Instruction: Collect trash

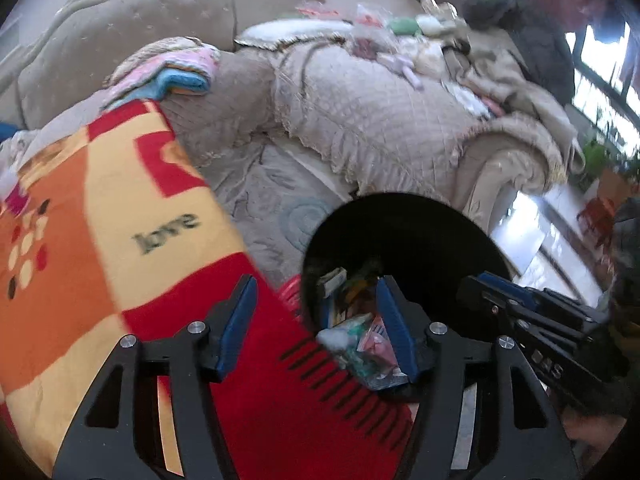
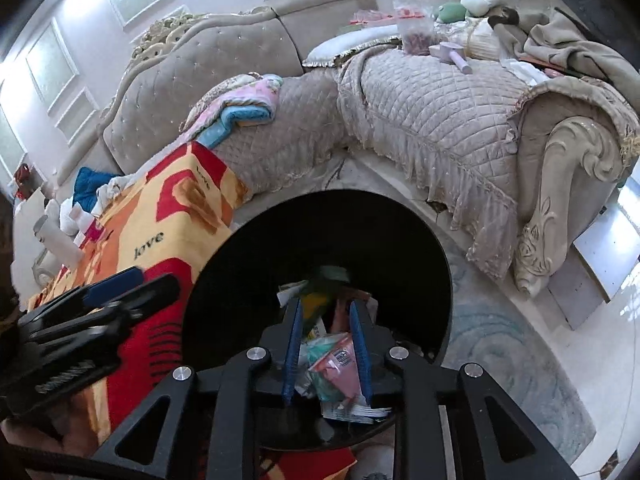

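A round black trash bin (image 1: 404,232) stands on the floor beside a table under a red and orange blanket (image 1: 120,248). Several wrappers and packets (image 1: 368,340) lie inside it, also seen in the right wrist view (image 2: 336,364). My left gripper (image 1: 316,300) is open and empty, one finger over the blanket and one over the bin. My right gripper (image 2: 326,316) hovers over the bin (image 2: 248,248), its jaws partly open with nothing between them. The right gripper also shows at the right edge of the left wrist view (image 1: 520,308).
A beige quilted sofa (image 2: 420,112) wraps around behind the bin, with folded cloths (image 2: 248,104) and loose items on its seat. A carved sofa arm (image 2: 560,200) stands to the right. A pale blue patterned rug (image 2: 500,340) covers the floor. White bottles (image 2: 56,236) stand on the blanket's far end.
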### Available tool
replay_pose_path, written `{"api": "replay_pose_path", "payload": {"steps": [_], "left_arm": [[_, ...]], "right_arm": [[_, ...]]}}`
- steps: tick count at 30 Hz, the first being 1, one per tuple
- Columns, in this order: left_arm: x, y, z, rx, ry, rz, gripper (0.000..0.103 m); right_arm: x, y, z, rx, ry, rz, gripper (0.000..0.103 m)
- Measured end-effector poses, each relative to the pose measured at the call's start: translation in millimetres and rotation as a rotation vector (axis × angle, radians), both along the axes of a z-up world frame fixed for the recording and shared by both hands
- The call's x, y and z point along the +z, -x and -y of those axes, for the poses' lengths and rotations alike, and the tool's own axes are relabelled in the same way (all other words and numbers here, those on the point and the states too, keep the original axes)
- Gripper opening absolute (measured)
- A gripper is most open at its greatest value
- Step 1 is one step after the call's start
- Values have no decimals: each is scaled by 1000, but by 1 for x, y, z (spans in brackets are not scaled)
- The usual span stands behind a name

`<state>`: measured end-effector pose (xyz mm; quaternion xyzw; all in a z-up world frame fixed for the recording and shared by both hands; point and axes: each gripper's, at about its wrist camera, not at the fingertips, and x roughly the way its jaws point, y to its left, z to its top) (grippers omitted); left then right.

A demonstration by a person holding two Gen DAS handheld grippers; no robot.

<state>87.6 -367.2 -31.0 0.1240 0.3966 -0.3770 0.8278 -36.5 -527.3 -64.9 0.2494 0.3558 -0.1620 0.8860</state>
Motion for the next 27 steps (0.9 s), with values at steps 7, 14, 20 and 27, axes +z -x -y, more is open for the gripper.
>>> {"api": "replay_pose_path", "payload": {"steps": [7,14,20,27], "left_arm": [[21,10,-72,146,-61,7,102],[46,55,-89,115,-64,124,102],[82,70,-93,109,-19,126,102],[115,45,-119,191,-134,-40,102]], "right_arm": [[24,0,-28,-24,110,40,56],[52,22,-46,-99,61,-20,79],[77,48,-63,-37,91,-208,84],[134,64,-75,63,91,-249,85]]}}
